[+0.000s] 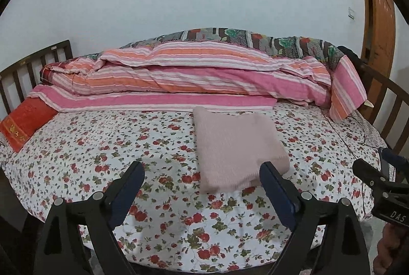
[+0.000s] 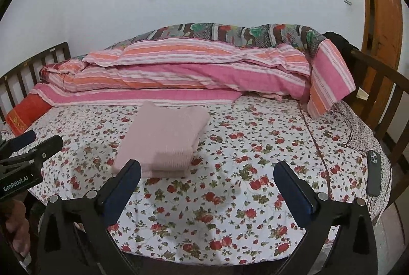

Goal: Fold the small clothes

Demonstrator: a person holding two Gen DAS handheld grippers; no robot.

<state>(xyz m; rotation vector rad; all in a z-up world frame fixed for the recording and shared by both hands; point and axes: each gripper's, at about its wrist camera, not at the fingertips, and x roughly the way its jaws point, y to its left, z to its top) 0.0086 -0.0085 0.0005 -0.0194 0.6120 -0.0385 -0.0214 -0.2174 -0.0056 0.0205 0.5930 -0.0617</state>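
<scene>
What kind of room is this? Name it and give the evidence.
Most likely a home bedroom: a bed with a floral sheet and slatted wooden frame, a striped quilt heaped along the wall, and a wooden door at the right.

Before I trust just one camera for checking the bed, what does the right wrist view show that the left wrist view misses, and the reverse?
Only the right wrist view shows the dark phone lying near the bed's right edge, and the left claw from the side at its left border.

Only the left wrist view shows the right claw from the side at its right border.

Both show the folded pink garment lying free on the floral sheet, the striped quilt behind it, the red pillow and the wooden door. Each view's own claw stands open and empty.
</scene>
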